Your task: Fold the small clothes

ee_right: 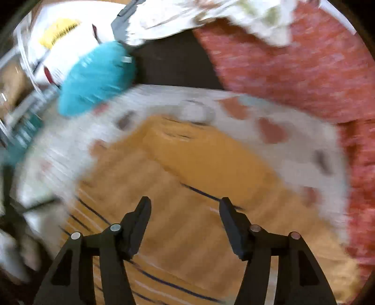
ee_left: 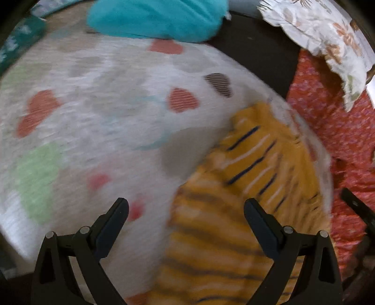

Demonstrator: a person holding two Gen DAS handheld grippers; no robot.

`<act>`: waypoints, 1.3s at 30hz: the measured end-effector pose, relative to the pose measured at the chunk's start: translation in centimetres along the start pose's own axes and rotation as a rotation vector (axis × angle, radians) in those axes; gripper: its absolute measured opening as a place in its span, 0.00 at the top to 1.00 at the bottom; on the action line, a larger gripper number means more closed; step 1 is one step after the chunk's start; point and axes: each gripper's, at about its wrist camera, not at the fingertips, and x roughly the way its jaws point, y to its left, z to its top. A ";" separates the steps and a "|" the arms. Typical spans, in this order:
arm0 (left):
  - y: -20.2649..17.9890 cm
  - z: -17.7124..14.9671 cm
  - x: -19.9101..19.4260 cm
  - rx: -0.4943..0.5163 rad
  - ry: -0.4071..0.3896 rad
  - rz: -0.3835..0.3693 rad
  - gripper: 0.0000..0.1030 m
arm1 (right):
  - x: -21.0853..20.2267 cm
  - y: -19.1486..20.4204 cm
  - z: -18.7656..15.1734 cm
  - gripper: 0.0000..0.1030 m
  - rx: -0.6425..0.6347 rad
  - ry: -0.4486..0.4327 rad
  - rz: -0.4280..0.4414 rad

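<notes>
A mustard-yellow garment with dark and white stripes (ee_left: 246,187) lies on a white cloth printed with coloured hearts (ee_left: 105,112). My left gripper (ee_left: 186,207) hangs above the garment's left edge, its jaws wide apart with nothing between them. In the right wrist view the same yellow garment (ee_right: 199,164) fills the middle, partly folded over itself. My right gripper (ee_right: 185,206) is open above it, and no fabric sits between its fingers. Both views are blurred by motion.
A teal cloth (ee_left: 154,18) lies at the far edge of the heart cloth (ee_right: 293,140). A red patterned spread (ee_left: 339,131) covers the right side, with a floral white fabric (ee_left: 323,35) on it. A dark gap (ee_right: 173,63) separates them.
</notes>
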 end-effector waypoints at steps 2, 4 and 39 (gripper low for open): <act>-0.5 1.6 1.8 -0.024 0.052 -0.084 0.04 | 3.1 2.0 2.7 0.37 0.048 0.019 0.104; -0.7 2.4 3.3 -0.038 0.079 -0.157 0.05 | 6.3 4.4 4.6 0.37 0.055 0.044 0.133; 7.8 7.1 0.7 -0.289 -0.014 0.004 0.93 | 25.0 20.3 14.6 0.72 -0.150 0.222 0.016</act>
